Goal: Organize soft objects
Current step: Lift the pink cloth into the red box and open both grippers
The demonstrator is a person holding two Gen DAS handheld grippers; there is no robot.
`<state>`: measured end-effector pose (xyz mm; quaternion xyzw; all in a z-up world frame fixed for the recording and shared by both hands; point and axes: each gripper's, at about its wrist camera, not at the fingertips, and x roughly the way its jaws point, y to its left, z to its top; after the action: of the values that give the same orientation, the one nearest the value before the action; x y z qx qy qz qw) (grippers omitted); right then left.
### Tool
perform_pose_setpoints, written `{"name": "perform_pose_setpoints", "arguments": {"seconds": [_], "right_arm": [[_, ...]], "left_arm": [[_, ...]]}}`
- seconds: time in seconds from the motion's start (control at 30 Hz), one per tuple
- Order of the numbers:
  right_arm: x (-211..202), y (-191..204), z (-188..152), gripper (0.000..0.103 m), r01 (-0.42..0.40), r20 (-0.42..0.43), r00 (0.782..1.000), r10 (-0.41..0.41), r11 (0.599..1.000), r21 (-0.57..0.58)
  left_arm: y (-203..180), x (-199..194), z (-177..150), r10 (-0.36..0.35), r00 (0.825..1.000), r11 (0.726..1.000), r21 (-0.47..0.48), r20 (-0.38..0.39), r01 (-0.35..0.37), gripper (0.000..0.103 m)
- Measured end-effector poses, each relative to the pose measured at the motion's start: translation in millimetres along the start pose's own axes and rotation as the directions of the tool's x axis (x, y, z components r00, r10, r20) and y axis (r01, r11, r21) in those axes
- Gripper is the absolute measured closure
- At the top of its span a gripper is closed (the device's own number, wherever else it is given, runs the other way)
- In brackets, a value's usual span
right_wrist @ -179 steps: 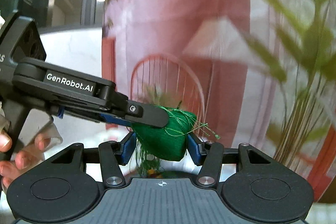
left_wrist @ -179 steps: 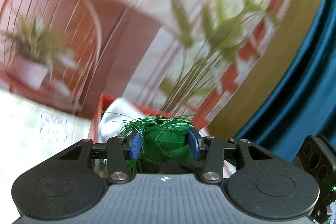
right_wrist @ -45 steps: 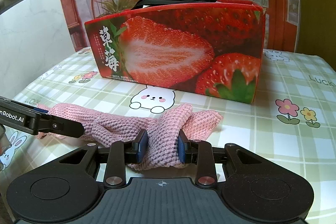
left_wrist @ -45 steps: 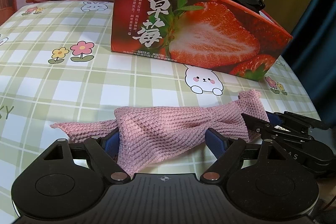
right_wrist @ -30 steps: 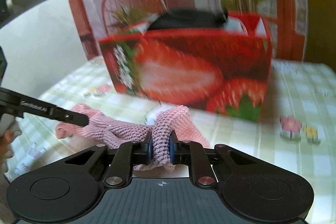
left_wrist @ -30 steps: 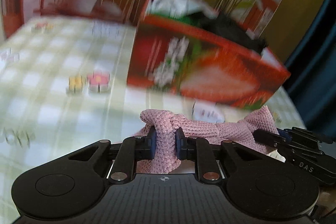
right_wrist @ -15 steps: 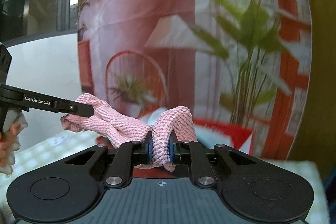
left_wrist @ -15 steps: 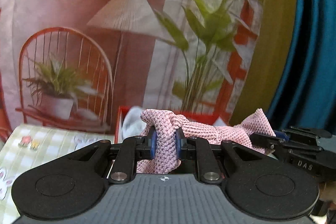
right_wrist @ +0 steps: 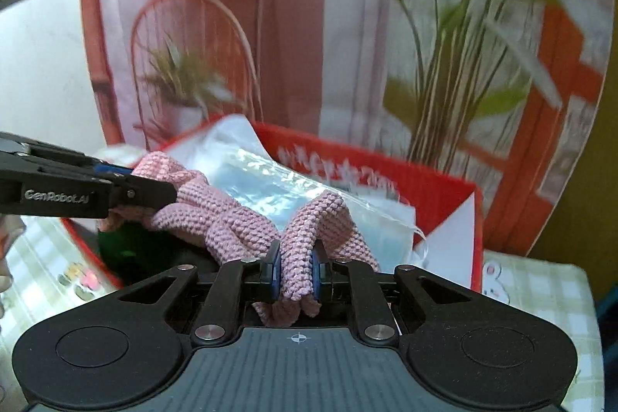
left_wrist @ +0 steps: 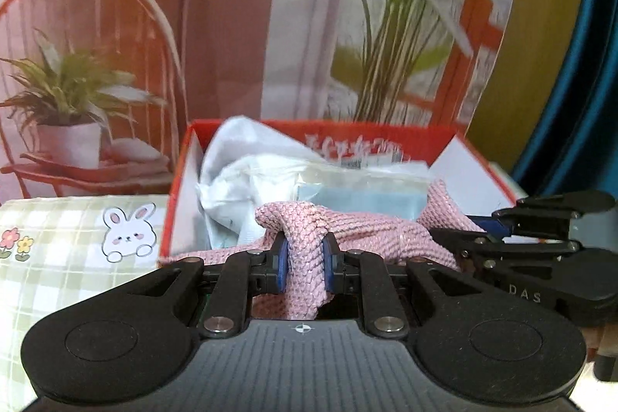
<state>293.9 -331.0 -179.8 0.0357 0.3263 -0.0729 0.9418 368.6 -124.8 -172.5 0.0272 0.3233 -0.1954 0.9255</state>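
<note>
A pink knitted cloth (left_wrist: 347, 226) hangs stretched between both grippers, above the open top of the red strawberry box (left_wrist: 181, 157). My left gripper (left_wrist: 303, 267) is shut on one bunched end of it. My right gripper (right_wrist: 295, 269) is shut on the other end (right_wrist: 305, 230). Each gripper shows from the side in the other's view: the right gripper (left_wrist: 540, 250) at the right edge, the left gripper (right_wrist: 77, 192) at the left edge. Inside the box (right_wrist: 444, 184) lie white and clear plastic bags (left_wrist: 270, 172) and, low at the left, something green (right_wrist: 123, 250).
The box stands on a green-checked tablecloth (left_wrist: 77, 242) with rabbit and flower prints. Behind it hangs a printed backdrop (left_wrist: 231, 26) of a chair, lamp and plants. A blue curtain (left_wrist: 579, 64) fills the right edge. Part of a hand (right_wrist: 5, 257) shows at the left.
Both grippers have carried the pink cloth forward and tipped downward, so the open box top and its contents now lie right under the cloth. The grips are unchanged.
</note>
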Motion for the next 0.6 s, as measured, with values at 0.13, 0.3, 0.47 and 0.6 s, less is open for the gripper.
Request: {"name": "perform_pose_setpoints", "arguments": {"seconds": [0.13, 0.3, 0.47, 0.6], "right_arm": [[27, -11, 2, 0.088, -0.017, -0.115, 0.993, 0.024, 0.998, 0.054], [45, -12, 3, 0.087, -0.015, -0.21, 0.977, 0.029, 0.998, 0.069], [50, -16, 1, 0.087, -0.016, -0.238, 0.971, 0.038, 0.996, 0.092], [42, -16, -2, 0.082, 0.004, -0.198, 0.98, 0.017, 0.994, 0.108]], "left_arm": [[2, 20, 3, 0.003, 0.998, 1.0, 0.012, -0.058, -0.002, 0.084], [4, 32, 1, 0.003, 0.995, 1.0, 0.016, -0.098, -0.001, 0.083], [6, 27, 0, -0.001, 0.996, 1.0, 0.0, -0.089, 0.001, 0.083], [-3, 9, 2, 0.027, 0.999, 0.998, 0.062, -0.037, -0.024, 0.069]]}}
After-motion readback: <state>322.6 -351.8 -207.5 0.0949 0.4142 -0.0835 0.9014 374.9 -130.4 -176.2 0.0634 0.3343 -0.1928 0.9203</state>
